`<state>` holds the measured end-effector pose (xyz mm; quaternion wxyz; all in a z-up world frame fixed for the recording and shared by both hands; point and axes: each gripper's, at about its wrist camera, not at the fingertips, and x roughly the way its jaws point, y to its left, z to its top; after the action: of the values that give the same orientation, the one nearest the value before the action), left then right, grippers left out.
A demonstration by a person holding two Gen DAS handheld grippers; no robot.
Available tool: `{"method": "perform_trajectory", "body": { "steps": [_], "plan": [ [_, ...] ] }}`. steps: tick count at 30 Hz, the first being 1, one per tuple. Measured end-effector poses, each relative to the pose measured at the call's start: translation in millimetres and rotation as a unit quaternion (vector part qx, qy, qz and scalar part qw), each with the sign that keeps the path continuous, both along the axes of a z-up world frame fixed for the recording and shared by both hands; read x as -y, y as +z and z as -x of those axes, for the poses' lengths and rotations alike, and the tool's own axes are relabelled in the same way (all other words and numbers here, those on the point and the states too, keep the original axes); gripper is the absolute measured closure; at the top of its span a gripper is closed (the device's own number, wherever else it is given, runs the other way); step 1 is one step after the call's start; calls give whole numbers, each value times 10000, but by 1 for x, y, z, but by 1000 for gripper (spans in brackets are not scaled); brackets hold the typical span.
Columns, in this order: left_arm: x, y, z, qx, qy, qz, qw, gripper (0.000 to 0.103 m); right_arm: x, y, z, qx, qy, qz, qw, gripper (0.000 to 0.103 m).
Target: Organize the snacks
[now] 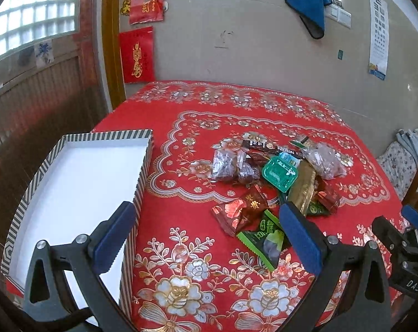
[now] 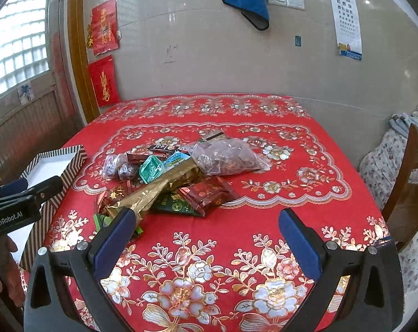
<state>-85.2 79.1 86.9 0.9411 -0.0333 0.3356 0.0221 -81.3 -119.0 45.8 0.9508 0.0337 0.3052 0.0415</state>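
Note:
A heap of snacks lies mid-table on the red cloth: a gold foil packet (image 1: 303, 185) (image 2: 156, 188), a teal tub (image 1: 279, 173) (image 2: 150, 168), clear bags of dark pieces (image 1: 323, 160) (image 2: 225, 157), a red-brown pack (image 1: 240, 211) (image 2: 209, 193) and a green pack (image 1: 265, 239). A striped box (image 1: 142, 166) (image 2: 70, 163) with a white, empty inside stands at the left. My left gripper (image 1: 206, 232) is open, nothing between its fingers, hovering between box and heap. My right gripper (image 2: 206, 235) is open over the cloth, near the heap's front.
The table (image 2: 333, 166) meets a tiled wall at the back. A wooden chair (image 2: 410, 182) and flowered bedding stand to the right. A person's hand (image 2: 4, 271) holds the left gripper's body at the left edge of the right wrist view.

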Motion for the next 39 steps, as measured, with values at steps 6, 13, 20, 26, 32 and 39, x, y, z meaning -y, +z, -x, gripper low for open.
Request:
{"method": "perform_trajectory", "body": {
  "steps": [6,13,20,26,32,39],
  "plan": [
    [4,-5,-1,-35,-62,-52,10000,0,0,0,-1,-57,23,-35,10000,0],
    [3,-10,-1,-109,-58,-66,9999,0,-3,-2,-3,-144,81,-7,9999,0],
    [-7,-9,-4,-80,-19,14,10000,0,-7,-5,-6,-215,124,55,9997,0],
    [-9,-17,-10,-262,-54,-16,9996,0,-7,-8,-9,-280,131,54,9995,0],
    [-7,-18,-13,-252,-67,-98,9996,0,-5,-11,-10,-331,120,29,9994,0],
    [1,-19,-19,-300,-107,-155,9994,0,-5,-15,-13,-406,129,15,9991,0]
  ]
}}
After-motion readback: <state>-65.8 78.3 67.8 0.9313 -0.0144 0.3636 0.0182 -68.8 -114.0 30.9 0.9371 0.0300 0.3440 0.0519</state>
